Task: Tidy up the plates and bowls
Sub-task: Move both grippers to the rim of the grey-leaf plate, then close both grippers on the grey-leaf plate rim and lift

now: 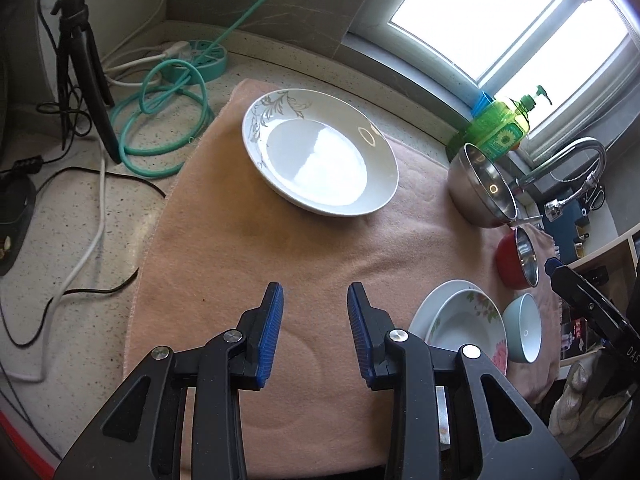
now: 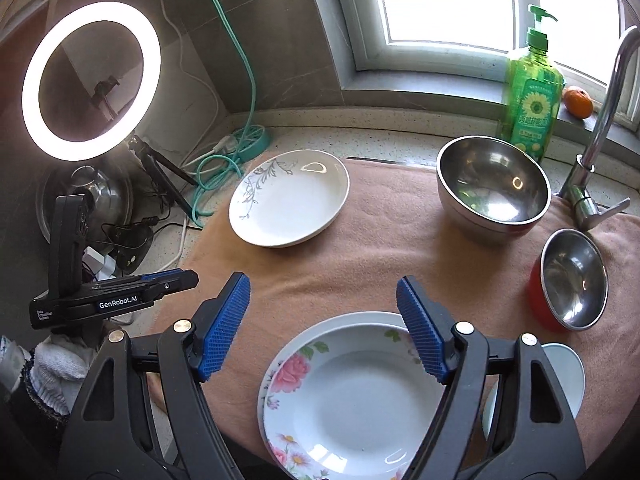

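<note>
- Plates and bowls lie on the pink towel (image 2: 360,248) over the worktop; our right tool (image 2: 323,292) hangs wide and empty, the left tool (image 1: 315,300) narrower, also empty.
- Floral plate (image 2: 352,396), lower centre, is glazed, slippery, breakable: we'd pinch its rim.
- Steel bowl (image 2: 492,184), upper right, is light and stiff.

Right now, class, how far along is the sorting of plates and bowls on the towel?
Done: the floral plate sits stacked on a plain white plate.

In hand: nothing; the left gripper and right gripper are both open and empty.

Left: the leaf-patterned plate lies alone, and the large steel bowl, red bowl and pale blue bowl stand separately.
</note>
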Demonstrator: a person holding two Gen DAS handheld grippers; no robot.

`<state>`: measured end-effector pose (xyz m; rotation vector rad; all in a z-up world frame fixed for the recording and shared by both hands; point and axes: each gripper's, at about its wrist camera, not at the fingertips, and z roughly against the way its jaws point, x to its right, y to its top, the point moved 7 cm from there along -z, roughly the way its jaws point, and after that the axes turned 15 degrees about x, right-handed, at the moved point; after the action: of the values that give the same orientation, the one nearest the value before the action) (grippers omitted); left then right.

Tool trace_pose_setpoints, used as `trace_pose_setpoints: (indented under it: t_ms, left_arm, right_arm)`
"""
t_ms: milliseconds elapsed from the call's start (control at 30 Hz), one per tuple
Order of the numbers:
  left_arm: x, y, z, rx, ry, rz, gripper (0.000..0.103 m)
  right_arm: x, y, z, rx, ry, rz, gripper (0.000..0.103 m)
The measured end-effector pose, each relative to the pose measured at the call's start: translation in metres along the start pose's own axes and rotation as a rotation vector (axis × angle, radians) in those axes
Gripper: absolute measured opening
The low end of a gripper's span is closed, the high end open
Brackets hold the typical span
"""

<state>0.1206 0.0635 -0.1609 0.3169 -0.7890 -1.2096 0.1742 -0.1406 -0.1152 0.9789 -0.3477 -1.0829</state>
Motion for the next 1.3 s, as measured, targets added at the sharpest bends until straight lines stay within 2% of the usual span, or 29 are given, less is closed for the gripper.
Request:
trace_pose_setpoints:
  t_ms: [200,333,633,733,767,900,967,1100,1167,1233,1300]
  left_arm:
    - [-0.014,0.019,-0.004,0.028,0.021,0.004,0.032]
    - [-0.020,0.032,-0.010,0.037,0.032,-0.005,0.032]
    - [-0.037,0.060,-0.044,0.024,0.032,0.038,0.032]
    - [-0.041,0.064,-0.058,0.008,0.027,0.051,0.032]
    - [-0.043,0.066,-0.062,0.005,0.027,0.058,0.032]
    - [-0.051,0.072,-0.080,-0.015,0.023,0.084,0.032]
    - [-0.054,0.075,-0.087,-0.019,0.032,0.080,0.030]
    - [-0.060,0.080,-0.100,-0.032,0.037,0.094,0.029]
    - [-0.063,0.081,-0.105,-0.037,0.041,0.097,0.028]
    - [-0.065,0.082,-0.108,-0.044,0.040,0.098,0.022]
    - [-0.066,0.082,-0.112,-0.049,0.037,0.103,0.020]
  right_arm:
    - [-0.027,0.020,-0.027,-0.008,-0.005,0.085,0.078]
    - [-0.029,0.031,-0.049,-0.025,-0.025,0.077,0.078]
    - [-0.007,0.057,-0.094,-0.039,0.011,-0.104,0.078]
    - [0.010,0.056,-0.114,-0.072,-0.026,-0.157,0.078]
    - [0.014,0.055,-0.121,-0.084,-0.020,-0.179,0.076]
    - [0.030,0.052,-0.150,-0.131,-0.038,-0.195,0.059]
    - [0.038,0.049,-0.164,-0.151,-0.045,-0.199,0.056]
    - [0.052,0.038,-0.192,-0.208,-0.040,-0.247,0.038]
    - [0.057,0.034,-0.202,-0.218,-0.042,-0.263,0.035]
    - [0.061,0.031,-0.210,-0.227,-0.043,-0.281,0.033]
    - [0.063,0.028,-0.216,-0.240,-0.040,-0.288,0.027]
